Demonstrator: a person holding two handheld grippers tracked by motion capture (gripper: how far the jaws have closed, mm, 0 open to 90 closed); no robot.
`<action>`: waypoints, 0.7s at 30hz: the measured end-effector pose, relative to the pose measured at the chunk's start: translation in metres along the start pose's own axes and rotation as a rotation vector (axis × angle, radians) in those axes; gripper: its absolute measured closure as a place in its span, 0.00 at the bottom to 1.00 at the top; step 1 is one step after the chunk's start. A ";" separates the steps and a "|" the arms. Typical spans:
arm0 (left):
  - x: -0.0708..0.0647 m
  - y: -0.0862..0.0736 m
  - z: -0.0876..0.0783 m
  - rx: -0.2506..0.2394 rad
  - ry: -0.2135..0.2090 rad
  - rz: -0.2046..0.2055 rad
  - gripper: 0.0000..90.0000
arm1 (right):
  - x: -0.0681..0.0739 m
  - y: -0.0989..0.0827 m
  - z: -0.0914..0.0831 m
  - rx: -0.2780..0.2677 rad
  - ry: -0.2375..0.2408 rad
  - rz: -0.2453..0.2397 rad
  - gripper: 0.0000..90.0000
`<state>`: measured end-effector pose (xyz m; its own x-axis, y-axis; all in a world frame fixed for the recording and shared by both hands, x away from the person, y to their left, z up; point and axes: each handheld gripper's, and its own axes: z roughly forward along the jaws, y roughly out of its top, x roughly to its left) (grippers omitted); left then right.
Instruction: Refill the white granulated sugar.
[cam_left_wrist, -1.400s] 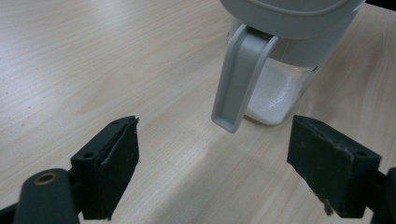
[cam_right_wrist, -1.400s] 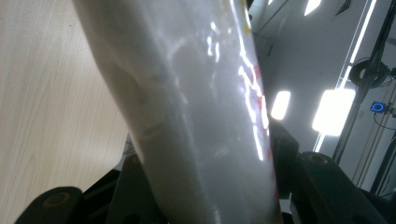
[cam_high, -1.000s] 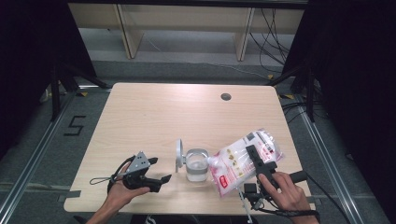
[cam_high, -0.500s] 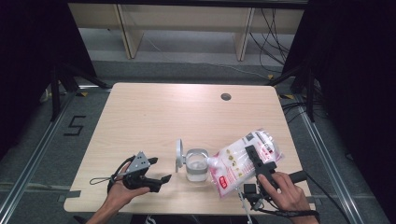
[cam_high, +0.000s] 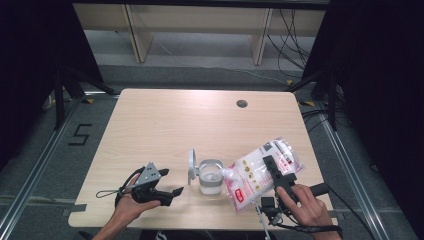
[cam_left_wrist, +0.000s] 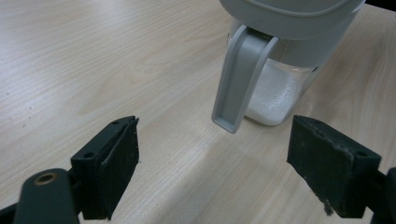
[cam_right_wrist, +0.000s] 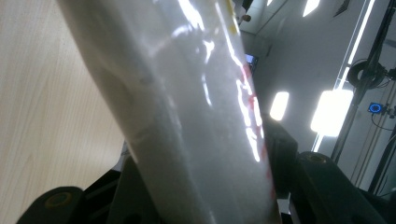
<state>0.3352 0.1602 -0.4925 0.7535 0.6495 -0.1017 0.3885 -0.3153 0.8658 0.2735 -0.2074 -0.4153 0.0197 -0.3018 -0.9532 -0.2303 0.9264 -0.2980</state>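
High view shows our right claw (cam_high: 274, 172) clamped on the soft, slippery refill pouch (cam_high: 260, 172), tilted over the light canister (cam_high: 210, 176); left claw (cam_high: 172, 192) wide, empty.

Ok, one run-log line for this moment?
right gripper: shut on bag, tilted over jar | left gripper: open beside jar

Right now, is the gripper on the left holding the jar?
No, the left gripper is open, and the jar stands apart beyond its jaws on the table.
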 end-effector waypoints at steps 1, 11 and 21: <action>0.000 0.000 0.000 0.000 0.000 0.001 0.18 | 0.000 0.000 0.000 -0.001 0.002 0.002 0.66; 0.000 0.000 0.000 -0.001 0.000 -0.005 0.18 | 0.000 0.001 0.000 0.006 0.017 0.020 0.69; 0.000 0.000 0.000 0.001 0.001 -0.004 0.18 | 0.004 0.001 -0.001 0.007 0.008 0.082 0.70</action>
<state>0.3351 0.1602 -0.4923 0.7513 0.6516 -0.1049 0.3921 -0.3129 0.8651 0.2728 -0.2078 -0.4191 -0.0068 -0.2263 -0.9740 -0.2238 0.9497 -0.2191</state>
